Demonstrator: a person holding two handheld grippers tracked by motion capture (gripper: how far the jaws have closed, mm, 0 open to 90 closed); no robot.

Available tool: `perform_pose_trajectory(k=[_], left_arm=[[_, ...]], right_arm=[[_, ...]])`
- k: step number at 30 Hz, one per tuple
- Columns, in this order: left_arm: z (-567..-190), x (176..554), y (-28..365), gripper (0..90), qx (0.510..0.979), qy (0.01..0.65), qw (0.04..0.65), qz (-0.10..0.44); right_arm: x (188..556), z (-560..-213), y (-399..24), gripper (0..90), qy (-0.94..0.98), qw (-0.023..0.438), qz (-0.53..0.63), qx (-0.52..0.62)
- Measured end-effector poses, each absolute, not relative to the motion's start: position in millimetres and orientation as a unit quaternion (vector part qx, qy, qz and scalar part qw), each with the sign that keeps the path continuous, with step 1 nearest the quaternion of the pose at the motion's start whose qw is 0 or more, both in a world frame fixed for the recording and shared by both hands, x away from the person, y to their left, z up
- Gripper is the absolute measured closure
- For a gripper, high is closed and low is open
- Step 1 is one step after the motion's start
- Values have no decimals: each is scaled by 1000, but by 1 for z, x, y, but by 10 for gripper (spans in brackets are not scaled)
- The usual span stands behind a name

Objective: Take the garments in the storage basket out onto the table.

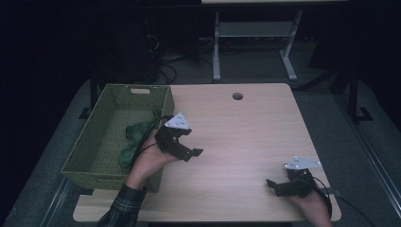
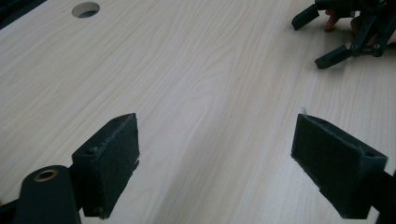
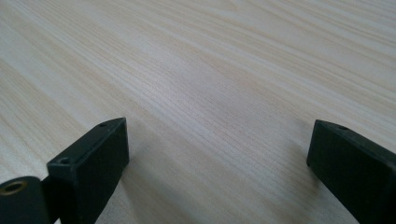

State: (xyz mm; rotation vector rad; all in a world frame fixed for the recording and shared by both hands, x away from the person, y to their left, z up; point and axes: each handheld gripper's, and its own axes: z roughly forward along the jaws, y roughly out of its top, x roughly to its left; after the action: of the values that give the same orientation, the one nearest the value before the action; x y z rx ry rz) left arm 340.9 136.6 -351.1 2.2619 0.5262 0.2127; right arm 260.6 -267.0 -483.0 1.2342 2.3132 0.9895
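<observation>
Bench point(image 1: 246, 137): pale wood; a round hole point(image 1: 237, 96) near its far edge.
Basket point(image 1: 101, 104): green woven, on the bench's left part, partly over the left edge.
Cloth point(image 1: 137, 135): green, crumpled, inside the basket against its right wall, just left of the left gripper.
Left gripper point(image 1: 189, 152): held above the bench just right of the basket, grey plate on top; jaws wide apart and empty, bare wood between them in the left gripper view point(image 2: 215, 154).
Right gripper point(image 1: 273, 185): low at the bench's near right corner, well apart from the left; jaws wide apart, holding nothing, bare wood between them in the right gripper view point(image 3: 217, 163).
</observation>
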Motion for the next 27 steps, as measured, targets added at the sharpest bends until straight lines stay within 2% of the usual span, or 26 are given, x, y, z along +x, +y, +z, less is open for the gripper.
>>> perform_pose_trajectory(k=[27], left_arm=[[-335, 343, 191, 153, 868, 254, 408, 127]], right_arm=[[261, -483, -267, 53, 813, 169, 348, 435]])
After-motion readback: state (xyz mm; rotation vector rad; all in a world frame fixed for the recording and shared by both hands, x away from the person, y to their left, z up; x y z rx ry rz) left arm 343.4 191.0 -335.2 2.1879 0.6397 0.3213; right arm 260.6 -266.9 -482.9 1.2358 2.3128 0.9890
